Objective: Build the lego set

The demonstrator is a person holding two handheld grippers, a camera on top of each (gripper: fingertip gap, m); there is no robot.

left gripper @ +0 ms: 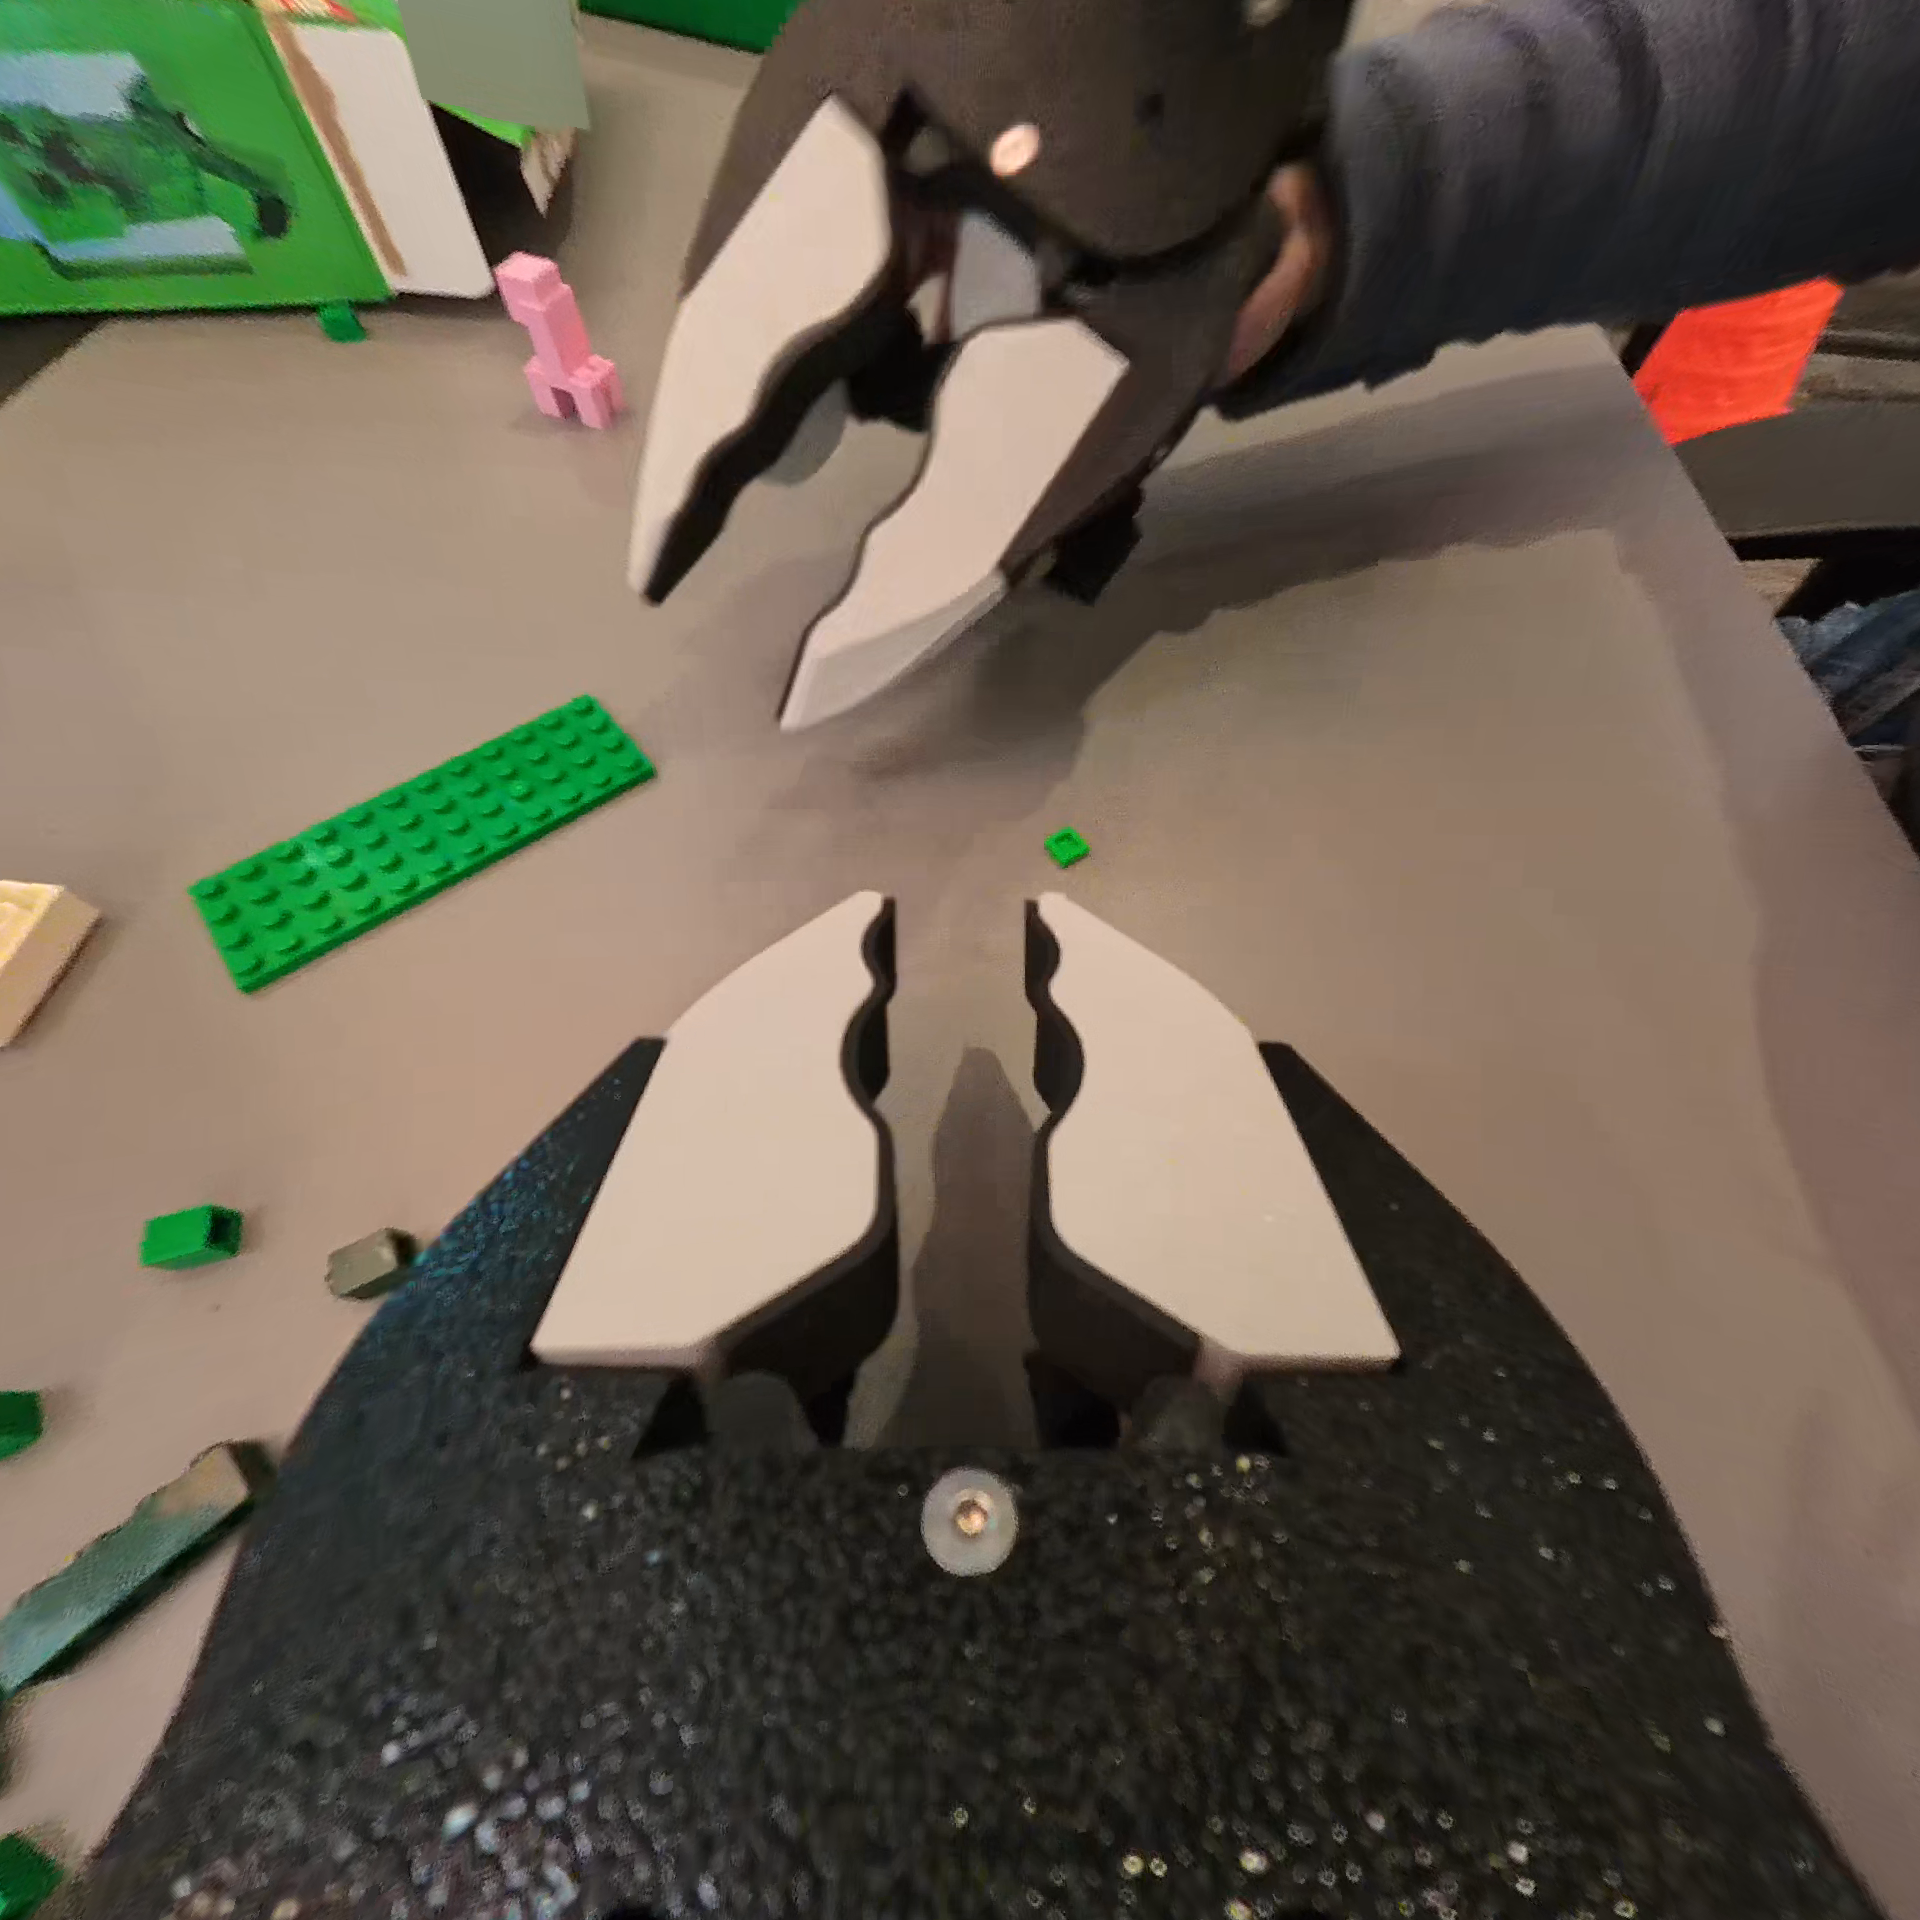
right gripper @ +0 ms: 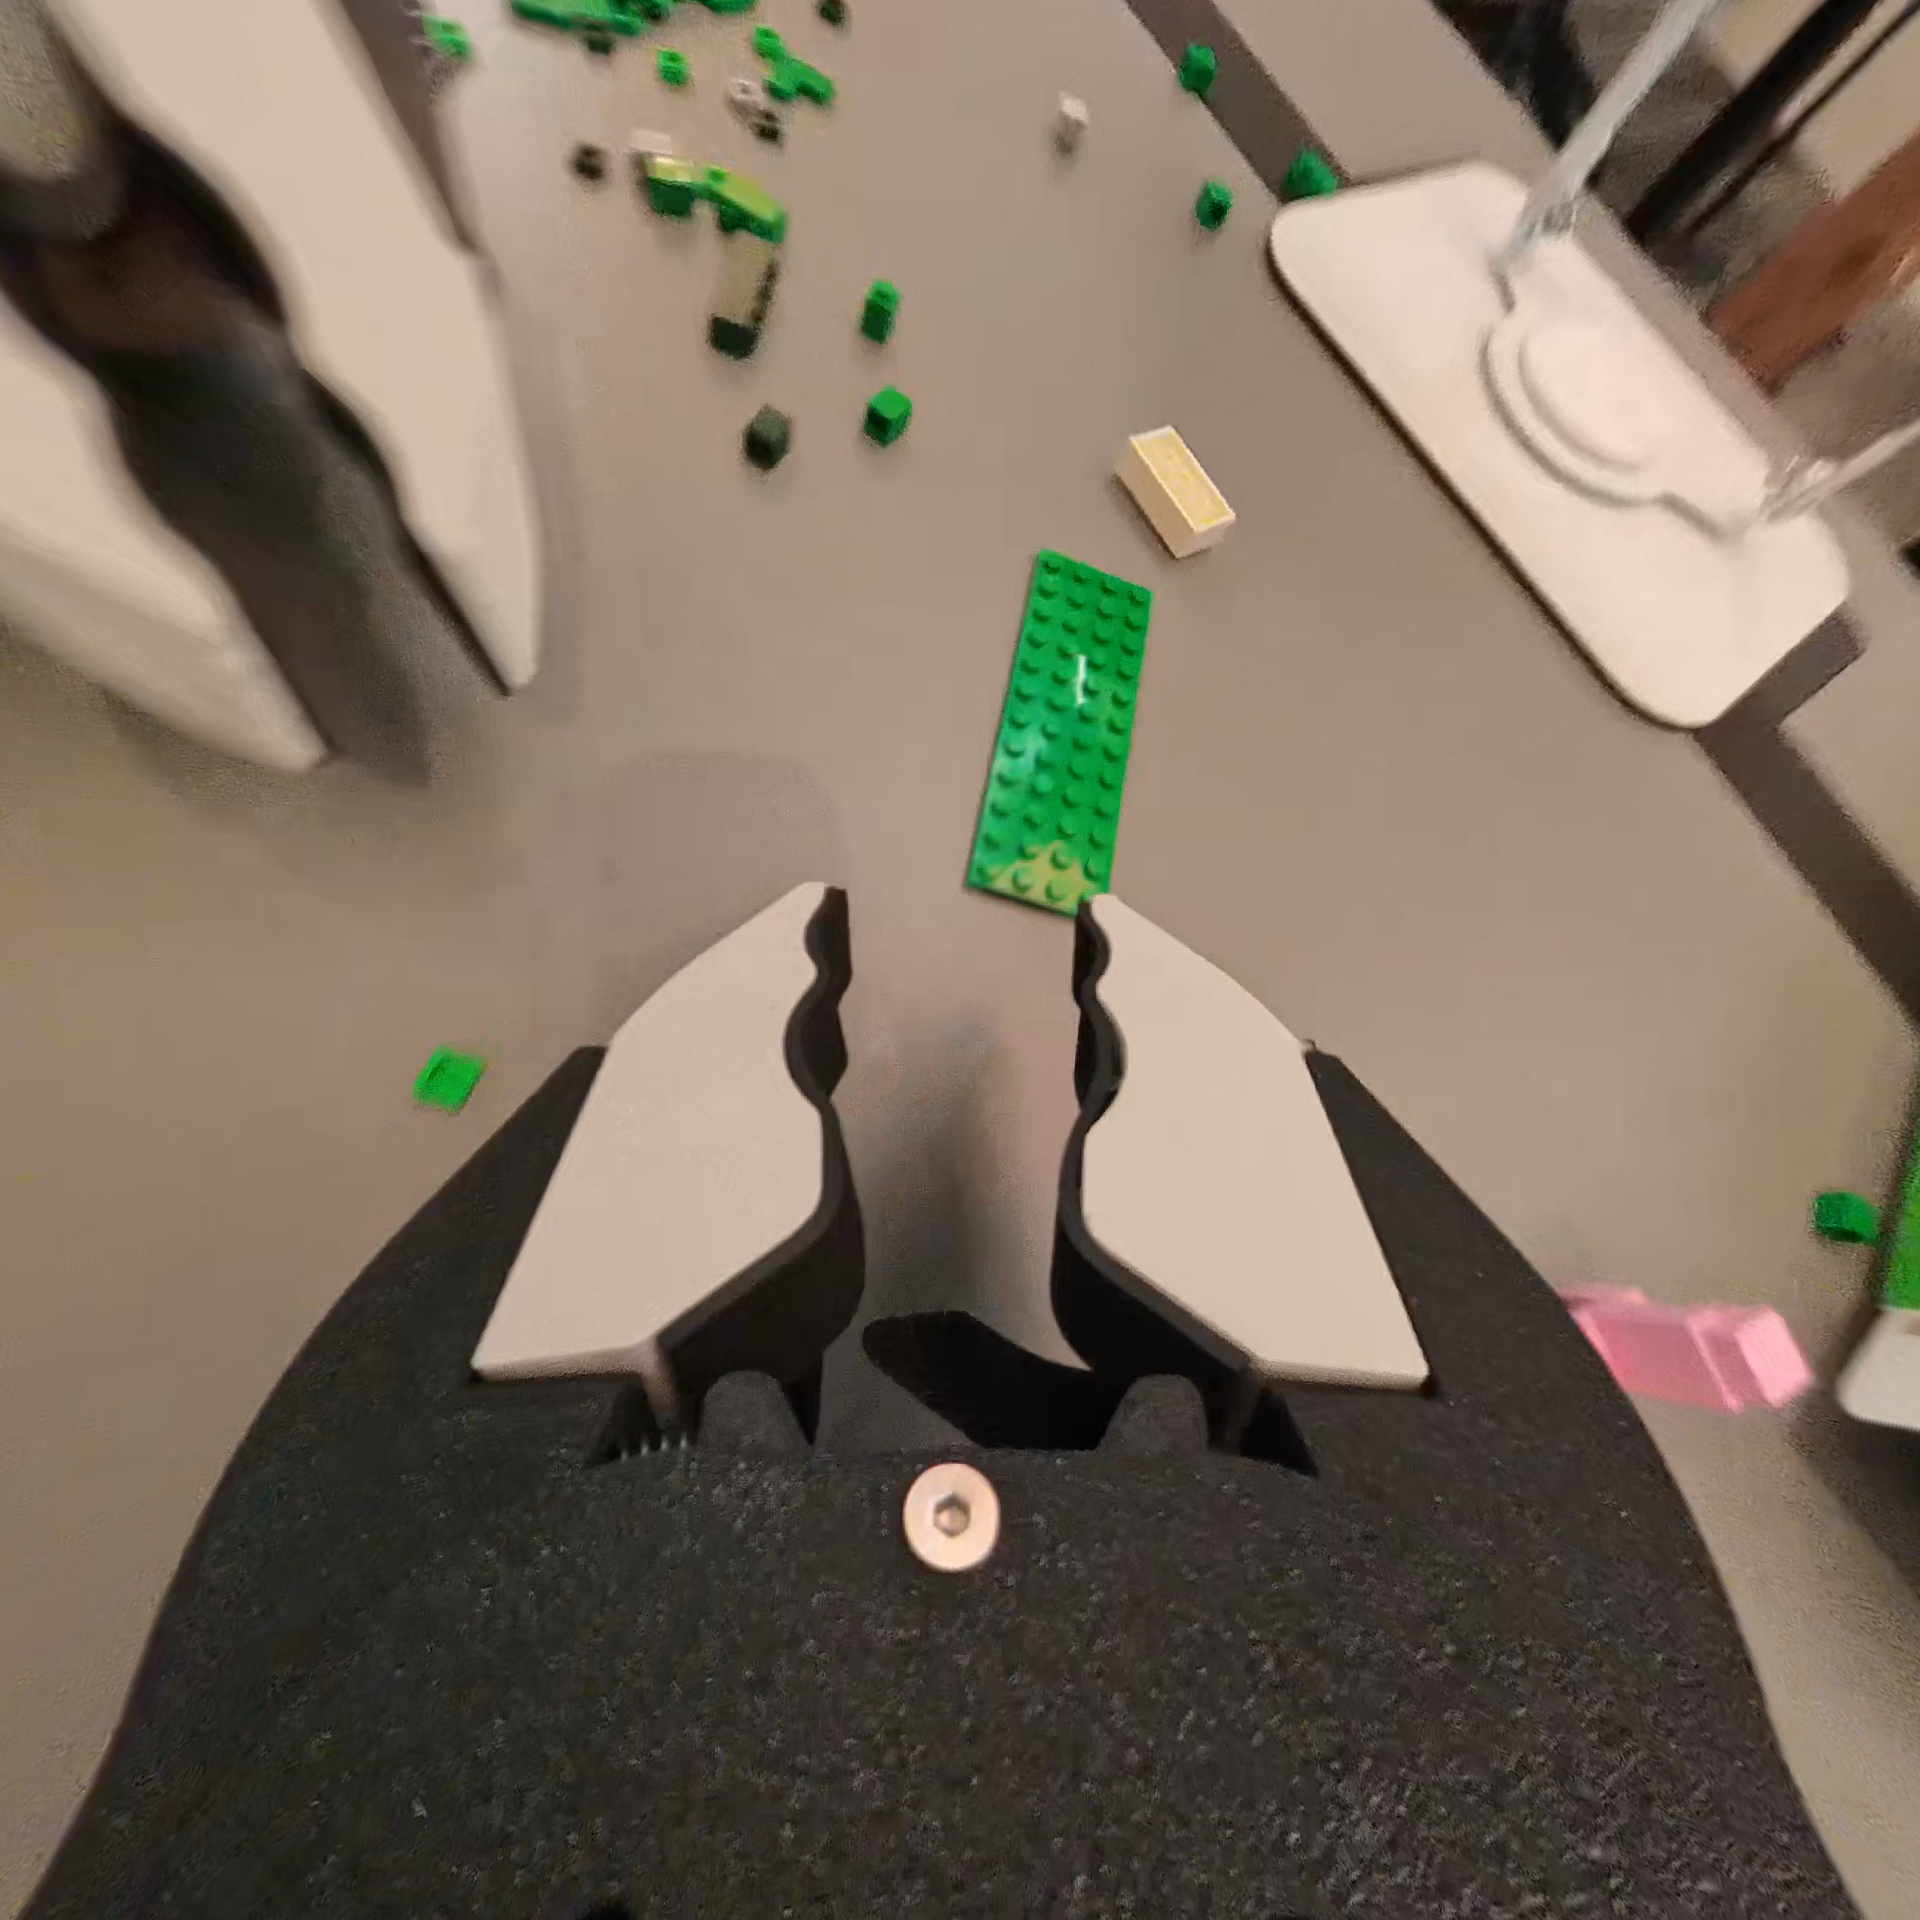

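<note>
My left gripper (left gripper: 958, 904) is open and empty, low over the grey table (left gripper: 1351, 935). A tiny green square tile (left gripper: 1066, 847) lies just ahead of its right fingertip, apart from it. A long green studded plate (left gripper: 421, 842) lies flat to the left. My right gripper (left gripper: 727, 660) hangs opposite, held by a dark-sleeved hand, open and empty. In the right wrist view my right gripper (right gripper: 958, 902) is open with bare table between its fingers. The green plate (right gripper: 1065, 727) ends just ahead of its right fingertip. The tile (right gripper: 449, 1078) lies to its left. The left gripper (right gripper: 416, 717) shows blurred at upper left.
A pink block figure (left gripper: 561, 343) stands by a green box (left gripper: 156, 156) at the back left. A cream brick (right gripper: 1174, 494) lies beyond the plate. Several green and dark bricks (right gripper: 727, 208) are scattered farther off. A white stand base (right gripper: 1558, 447) sits on the right.
</note>
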